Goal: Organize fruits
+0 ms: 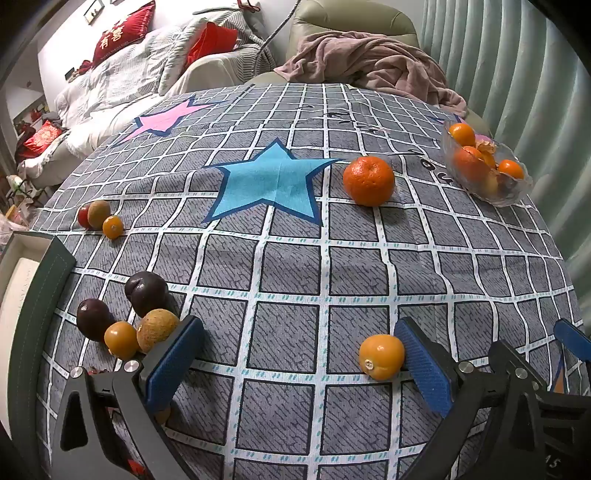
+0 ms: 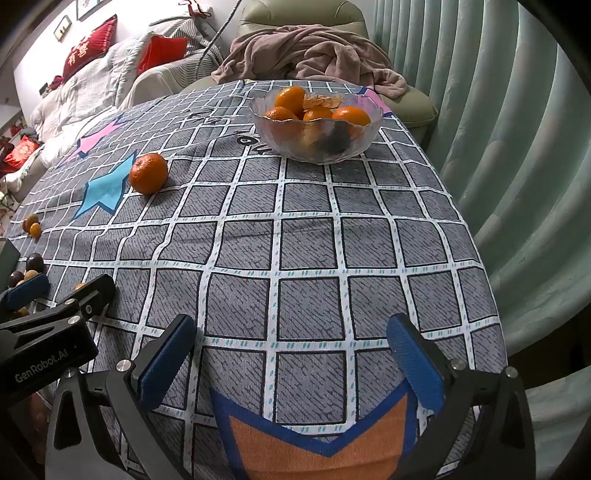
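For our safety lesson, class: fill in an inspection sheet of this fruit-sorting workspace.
Surface: checked tablecloth with star prints, slightly rumpled.
Job's things: glass bowl holding oranges; loose orange by the blue star; small orange fruit beside the left gripper's inner pad; dark, brown and orange fruits clustered at left; three more further back.
Clutter: green-edged box at the left edge.
Grippers: left gripper and right gripper open, empty.
Cables: a grey cord hangs behind.
Surroundings: pink blanket on a chair, bedding, curtain.
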The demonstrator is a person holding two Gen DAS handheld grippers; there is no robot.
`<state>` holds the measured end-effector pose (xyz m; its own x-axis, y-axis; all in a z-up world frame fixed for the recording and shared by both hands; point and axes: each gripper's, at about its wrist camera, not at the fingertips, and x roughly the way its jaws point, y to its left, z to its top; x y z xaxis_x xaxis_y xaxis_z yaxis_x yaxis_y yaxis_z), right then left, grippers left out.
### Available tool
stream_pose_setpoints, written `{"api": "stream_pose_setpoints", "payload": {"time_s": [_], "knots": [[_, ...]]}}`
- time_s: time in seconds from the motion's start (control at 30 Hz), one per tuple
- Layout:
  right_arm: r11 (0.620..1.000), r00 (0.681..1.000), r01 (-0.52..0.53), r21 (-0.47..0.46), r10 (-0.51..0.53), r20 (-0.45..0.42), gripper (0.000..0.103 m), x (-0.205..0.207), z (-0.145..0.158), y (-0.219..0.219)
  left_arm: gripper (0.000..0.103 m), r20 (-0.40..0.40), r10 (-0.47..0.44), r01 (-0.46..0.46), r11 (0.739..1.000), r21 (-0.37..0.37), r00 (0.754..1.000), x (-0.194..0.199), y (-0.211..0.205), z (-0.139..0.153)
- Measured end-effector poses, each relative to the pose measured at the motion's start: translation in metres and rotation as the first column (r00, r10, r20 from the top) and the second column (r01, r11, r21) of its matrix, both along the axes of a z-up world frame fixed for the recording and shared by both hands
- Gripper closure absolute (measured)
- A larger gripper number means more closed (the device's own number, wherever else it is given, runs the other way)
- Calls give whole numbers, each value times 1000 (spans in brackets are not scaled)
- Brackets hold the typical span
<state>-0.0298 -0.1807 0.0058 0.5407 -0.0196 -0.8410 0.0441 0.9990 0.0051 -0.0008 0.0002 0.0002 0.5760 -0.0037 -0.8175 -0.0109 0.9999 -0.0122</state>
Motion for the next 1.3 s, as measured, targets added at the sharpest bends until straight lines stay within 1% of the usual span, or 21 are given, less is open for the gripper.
{"api": "stream_pose_setpoints", "payload": {"time_s": [0.1, 0.13, 0.17, 0.2, 0.23, 0.27, 0.3, 0.33, 0.4, 0.5, 0.53, 0.6, 0.67, 0.7, 0.77, 0.8, 0.87, 0.97, 1.1, 1.3], "knots": [[1000, 1000, 6, 5, -6, -22, 0, -2, 3, -1, 0, -28, -17, 17, 1000, -6, 999, -6, 3, 3], [1000, 999, 13, 8, -12, -34, 0, -3, 4, -2, 0, -27, -20, 19, 1000, -13, 999, -9, 5, 5], [1000, 999, 17, 14, -17, -43, 0, -6, 4, -2, 0, -8, -24, 24, 1000, -10, 1000, -16, 7, 9], [999, 998, 18, 33, -17, -54, 0, -10, 4, -1, 0, 6, -35, 36, 999, -26, 999, -25, 11, 16], [999, 999, 11, 38, -10, -40, 0, -19, 6, 4, 0, 16, -44, 45, 998, -45, 999, -32, 14, 22], [998, 999, 0, 64, 2, -36, 0, -23, 10, 6, 0, 23, -48, 49, 997, -62, 999, -40, 18, 29], [998, 999, -6, 66, 8, -32, 0, -28, 12, 12, 0, 27, -56, 58, 995, -80, 998, -47, 21, 36], [997, 999, -15, 73, 17, -29, 0, -33, 18, 17, 0, 15, -67, 68, 993, -97, 998, -48, 30, 44], [996, 999, -38, 81, 40, -25, 0, -41, 27, 24, 0, 14, -89, 90, 991, -99, 996, -61, 39, 55], [992, 996, -84, 91, 87, -21, 0, -54, 40, 43, 0, -6, -103, 102, 992, -68, 995, -82, 55, 66], [990, 994, -102, 101, 105, -22, 0, -59, 44, 48, 0, -16, -102, 101, 993, -68, 995, -82, 62, 65], [985, 991, -131, 108, 134, -22, 0, -66, 51, 63, 0, -51, -90, 86, 994, -73, 995, -93, 82, 65], [980, 987, -157, 121, 161, -21, 0, -73, 60, 76, 0, -73, -57, 51, 995, -81, 996, -105, 96, 65], [978, 986, -164, 127, 168, -20, 0, -76, 62, 80, 0, -97, -29, 21, 997, -76, 995, -112, 107, 64], [973, 982, -184, 141, 189, -22, 0, -82, 69, 91, 0, -120, 5, -13, 998, -68, 993, -119, 119, 60], [972, 981, -189, 142, 194, -22, 0, -85, 72, 94, 0, -136, 33, -40, 998, -55, 990, -125, 128, 58], [971, 978, -202, 130, 207, -24, 0, -91, 76, 103, 0, -153, 58, -64, 997, -37, 986, -133, 134, 53], [969, 976, -213, 125, 218, -30, 0, -99, 79, 113, 0, -156, 63, -69, 997, -29, 986, -145, 142, 53], [969, 974, -217, 122, 223, -42, 0, -108, 79, 120, 0, -157, 66, -67, 998, -1, 985, -156, 146, 56], [971, 974, -212, 112, 220, -61, 0, -115, 80, 126, 0, -168, 72, -75, 997, -6, 983, -163, 149, 59]]}}
